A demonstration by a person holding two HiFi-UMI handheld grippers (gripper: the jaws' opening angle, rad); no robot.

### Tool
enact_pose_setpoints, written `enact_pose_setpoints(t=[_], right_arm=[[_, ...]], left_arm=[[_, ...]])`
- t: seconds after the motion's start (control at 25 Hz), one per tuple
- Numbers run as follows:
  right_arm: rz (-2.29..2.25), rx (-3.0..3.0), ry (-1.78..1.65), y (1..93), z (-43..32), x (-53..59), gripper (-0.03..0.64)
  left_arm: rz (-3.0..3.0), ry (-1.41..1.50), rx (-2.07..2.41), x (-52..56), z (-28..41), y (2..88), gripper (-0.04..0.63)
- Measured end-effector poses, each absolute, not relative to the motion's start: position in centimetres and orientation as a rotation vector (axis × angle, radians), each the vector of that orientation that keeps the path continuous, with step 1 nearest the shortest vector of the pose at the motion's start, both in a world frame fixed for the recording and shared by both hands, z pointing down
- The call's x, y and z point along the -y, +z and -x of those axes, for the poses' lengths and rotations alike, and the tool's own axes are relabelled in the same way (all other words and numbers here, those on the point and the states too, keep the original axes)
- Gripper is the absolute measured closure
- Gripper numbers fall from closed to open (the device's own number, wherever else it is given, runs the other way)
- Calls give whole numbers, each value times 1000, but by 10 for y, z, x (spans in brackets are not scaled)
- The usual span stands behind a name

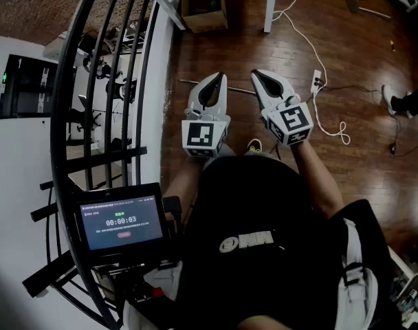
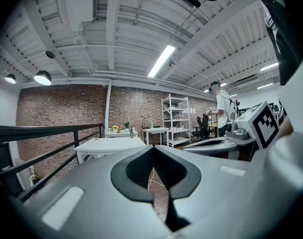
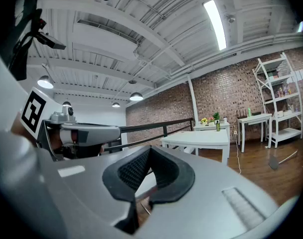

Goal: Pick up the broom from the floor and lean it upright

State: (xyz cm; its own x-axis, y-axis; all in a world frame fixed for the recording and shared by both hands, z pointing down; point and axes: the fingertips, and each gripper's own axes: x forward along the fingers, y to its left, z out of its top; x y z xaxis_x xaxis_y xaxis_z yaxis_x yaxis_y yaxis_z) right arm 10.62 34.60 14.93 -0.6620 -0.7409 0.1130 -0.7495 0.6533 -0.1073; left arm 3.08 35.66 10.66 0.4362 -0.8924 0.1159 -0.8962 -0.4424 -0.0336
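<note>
Both grippers are held level, side by side, in front of the person's chest. My left gripper [image 1: 216, 76] [image 2: 152, 148] is shut with nothing between its jaws. Beside it, my right gripper [image 1: 258, 74] [image 3: 150, 148] is also shut and empty. A thin long pole [image 1: 192, 83] lies on the wood floor just beyond the tips, its middle hidden behind the grippers; I see no brush head on it. Farther off at the back right lies a short stick with a dark head [image 1: 364, 7] [image 3: 278, 161]. Which of the two is the broom I cannot tell.
A black railing [image 1: 92, 81] runs down the left. A cardboard box [image 1: 203, 5] and white table legs [image 1: 269, 5] stand ahead. A white cable with a power strip [image 1: 316, 81] trails on the right, near someone's shoe [image 1: 391, 102]. A white table [image 2: 111, 146] and shelves [image 2: 176, 118] stand farther back.
</note>
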Motion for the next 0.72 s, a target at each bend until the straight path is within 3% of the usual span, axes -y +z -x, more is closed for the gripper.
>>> enact_pose_setpoints(t=[0.72], right_arm=[[-1215,2722,328,195,-71,-313,614]], left_arm=[[-2529,154,1620,-327,24,150,581]])
